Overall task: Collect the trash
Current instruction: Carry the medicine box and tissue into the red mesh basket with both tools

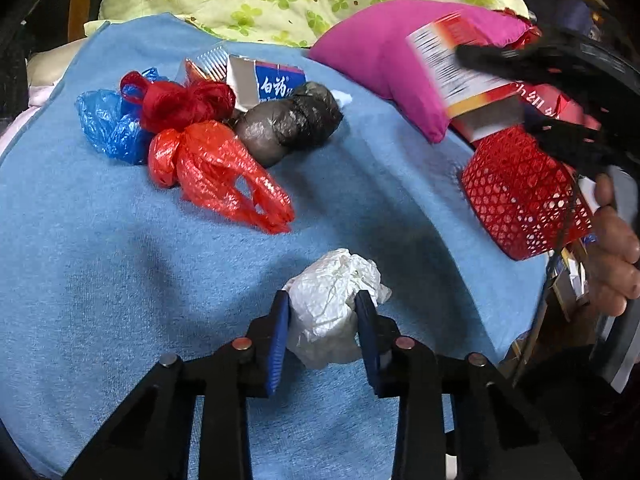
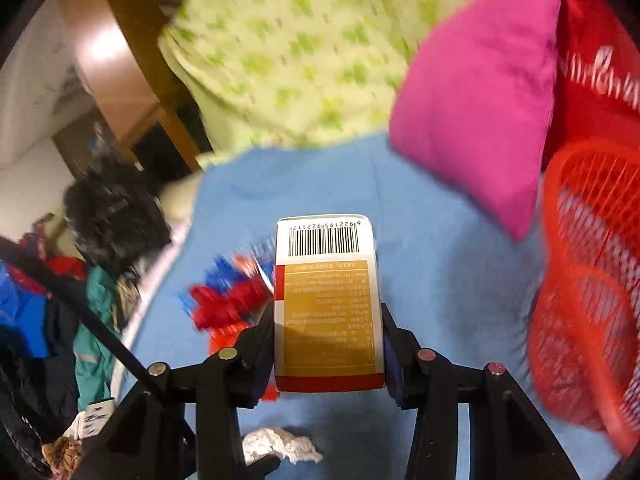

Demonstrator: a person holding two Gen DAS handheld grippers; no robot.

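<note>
left gripper (image 1: 322, 320): jaws pinching white wad (image 1: 334, 304), lower centre; soft, light, grip mid-bulk | right gripper (image 2: 328, 344): jaws clamping box (image 2: 326, 300), centre; stiff, light

Barcoded box (image 2: 328, 304) btwn R fingers (image 2: 262, 340)

one red mesh basket (image 1: 520, 196), four knotted plastic bags (image 1: 208, 164), two cartons (image 2: 326, 304), one white crumpled wad (image 1: 332, 304), one pink cushion (image 1: 400, 64)

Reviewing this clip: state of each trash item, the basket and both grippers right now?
Left gripper: jaws shut on white crumpled bag.
Right gripper: jaws shut on carton, lifted.
Red mesh basket: tilted.
Red bag, blue bag, dark bag: knotted, lying on blue cloth.
</note>
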